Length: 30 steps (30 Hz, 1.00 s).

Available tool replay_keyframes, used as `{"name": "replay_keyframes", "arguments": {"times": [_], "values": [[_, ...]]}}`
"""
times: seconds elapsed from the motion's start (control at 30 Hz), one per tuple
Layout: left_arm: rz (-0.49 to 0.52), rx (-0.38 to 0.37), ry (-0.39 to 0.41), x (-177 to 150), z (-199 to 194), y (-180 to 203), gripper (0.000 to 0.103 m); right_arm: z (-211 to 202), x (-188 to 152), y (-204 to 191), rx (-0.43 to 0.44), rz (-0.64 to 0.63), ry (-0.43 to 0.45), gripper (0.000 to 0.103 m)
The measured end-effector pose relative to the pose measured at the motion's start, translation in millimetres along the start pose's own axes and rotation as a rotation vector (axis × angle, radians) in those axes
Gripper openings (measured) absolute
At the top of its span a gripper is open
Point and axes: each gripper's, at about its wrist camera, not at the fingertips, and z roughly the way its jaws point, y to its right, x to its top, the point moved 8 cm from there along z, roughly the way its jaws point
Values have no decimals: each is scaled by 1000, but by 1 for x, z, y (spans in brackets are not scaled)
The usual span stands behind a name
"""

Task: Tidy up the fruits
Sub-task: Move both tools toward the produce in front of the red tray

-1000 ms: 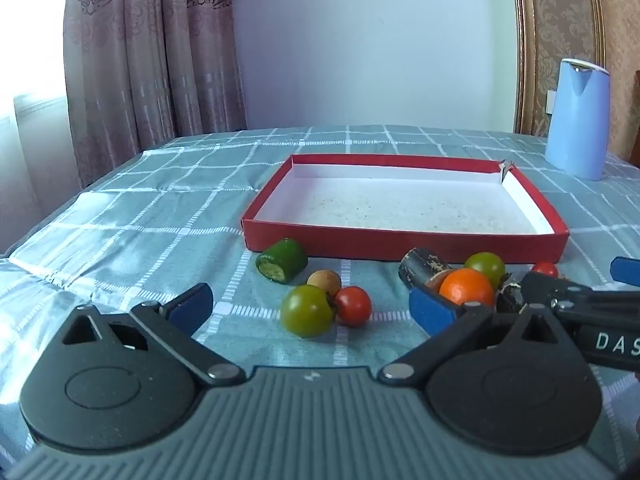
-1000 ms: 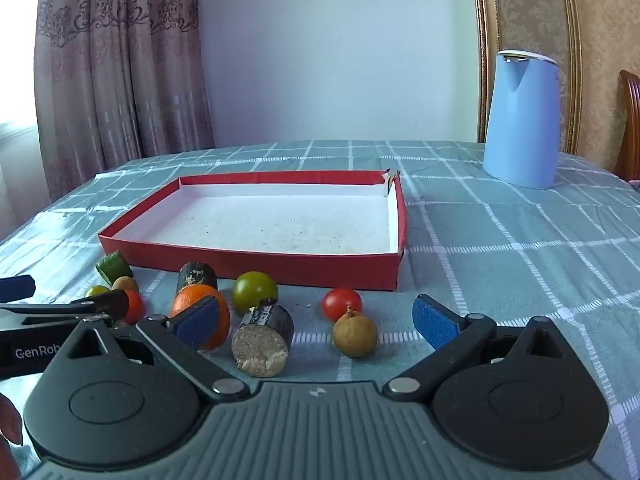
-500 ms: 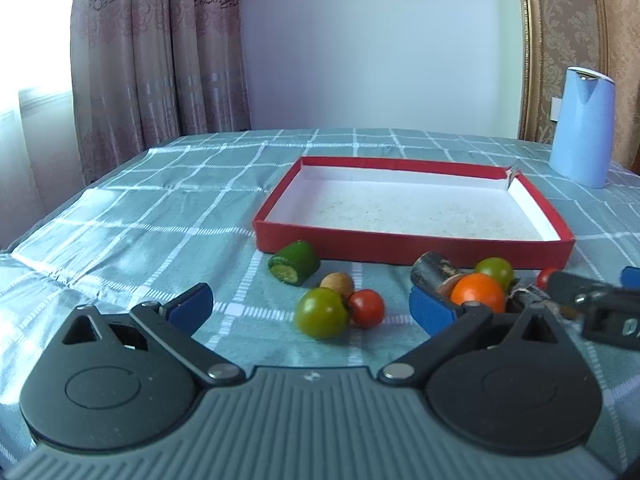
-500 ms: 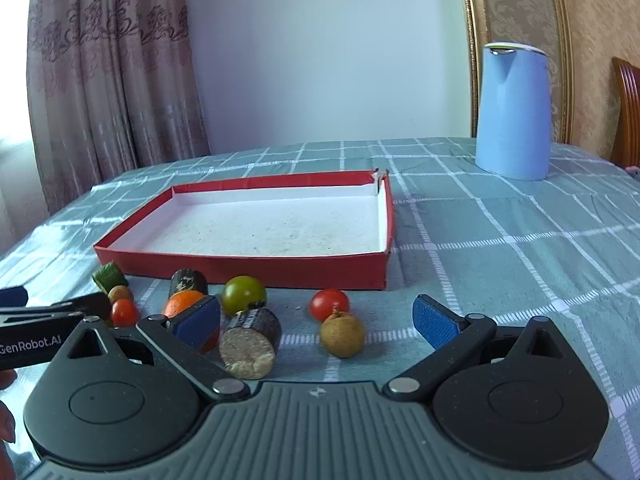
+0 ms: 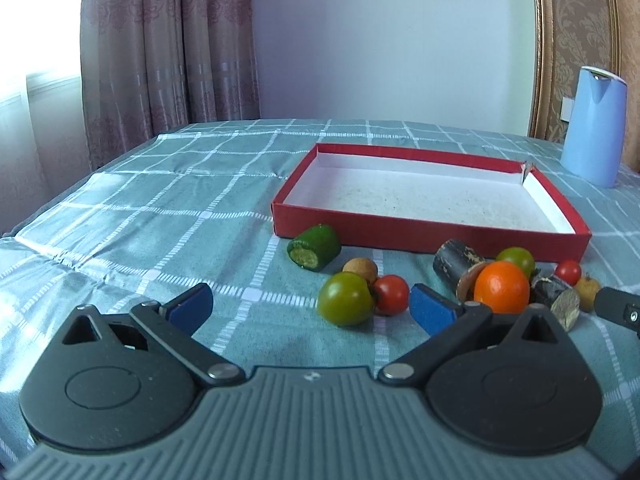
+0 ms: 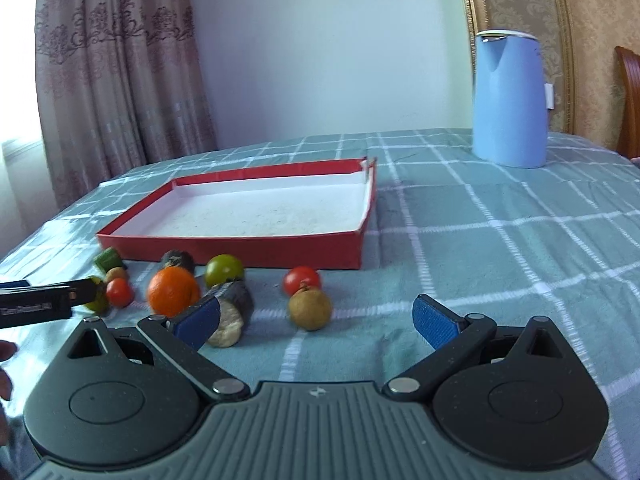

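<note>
Left tool (image 5: 310, 308): fingers spread wide, nothing between them, held low over the tabletop (image 5: 160, 216) w/ check-pattern teal cloth. Right tool (image 6: 316, 318): also spread, empty.

Red tray (image 5: 400, 228), white inside, no fruit in it; sits at 12 o'clock of the fruit group. All fruit lies on the cloth along the tray's near wall.

Left view, fruit positions:
- Green cut piece (image 5: 314, 247) at 11 o'clock of the group, just beside the tray wall.
- Green tomato (image 5: 346, 298) touching red cherry tomato (image 5: 390, 294); small brown fruit (image 5: 360, 271) just behind them.
- Orange (image 5: 502, 292) at 3 o'clock of those, against a dark cut cylinder (image 5: 456, 266); second green tomato (image 5: 516, 260) behind it.
- Further right: another dark cylinder (image 5: 558, 300), red cherry tomato no. 2 (image 5: 568, 272), brown fruit no. 2 (image 5: 586, 286).

Right view: brown fruit (image 6: 310, 308) lies nearest the gap between the fingers, approx. 12 o'clock.

Blue jug (image 6: 510, 98) stands upright at 2 o'clock, well apart from tray.

Writing: lettering on the left tool's side arm (image 6: 36, 306) is blurred, not legible. No other labels readable.
</note>
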Motion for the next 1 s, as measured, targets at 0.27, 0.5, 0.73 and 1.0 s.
{"name": "replay_keyframes", "arguments": {"times": [0.27,0.5,0.73,1.0], "values": [[23,-16,0,-2,0,7,103,8,-3,-1,-32,-9,-31,103],[28,-15,-10,-4,1,9,103,11,-4,3,-30,9,-45,103],[32,-18,-7,-4,0,8,103,12,-4,4,-32,9,-49,103],[32,-23,-11,-5,1,7,103,14,-6,2,-36,-4,-58,103]]}}
